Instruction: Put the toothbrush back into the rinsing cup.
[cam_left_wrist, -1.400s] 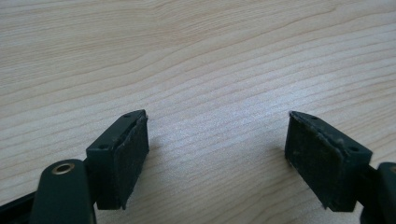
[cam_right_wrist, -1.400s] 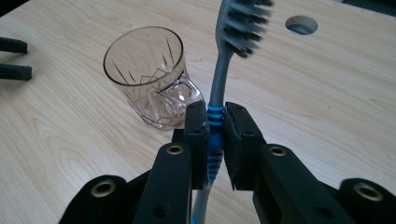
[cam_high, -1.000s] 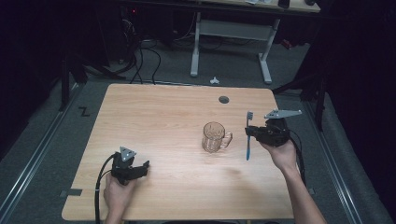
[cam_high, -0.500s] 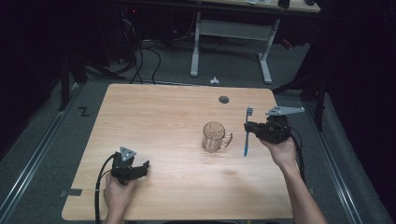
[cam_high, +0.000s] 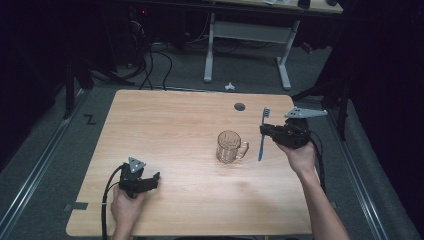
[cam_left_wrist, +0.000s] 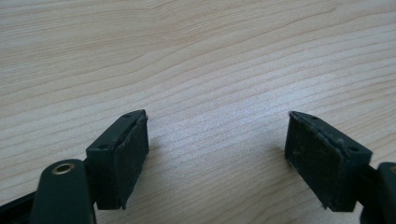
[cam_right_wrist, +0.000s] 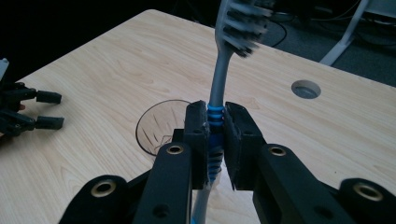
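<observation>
Compared with the high view a second earlier, the toothbrush (cam_high: 262, 135) is seen shifted a little toward the glass mug (cam_high: 230, 147): its lower end was then farther off to the mug's right and is now just beside the mug's handle side, and the brush stands closer to upright. The right gripper (cam_high: 264, 132) has barely travelled; its jaws are clamped on the blue ribbed part of the handle, as the right gripper view makes plain, with the bristle head (cam_right_wrist: 245, 21) above the jaws and the grey shaft passing below them. The left gripper (cam_high: 152, 180) is unchanged, resting on the wooden table (cam_high: 165, 125) near its front left edge, jaws spread wide with nothing between them; bare wood grain is seen between its pads (cam_left_wrist: 130, 154). The change is read as the brush being lined up with the mug, so the work is judged to be at the approach stage, with the brush not yet inside; the tail end is still outside the rim in the high view. The toothbrush is noted as slim, grey and blue, with white and dark bristles, held bristles up. The mug is clear, faceted glass, upright, apparently empty, its handle turned toward the right gripper. Whether the brush's tail touches the table cannot be told.
</observation>
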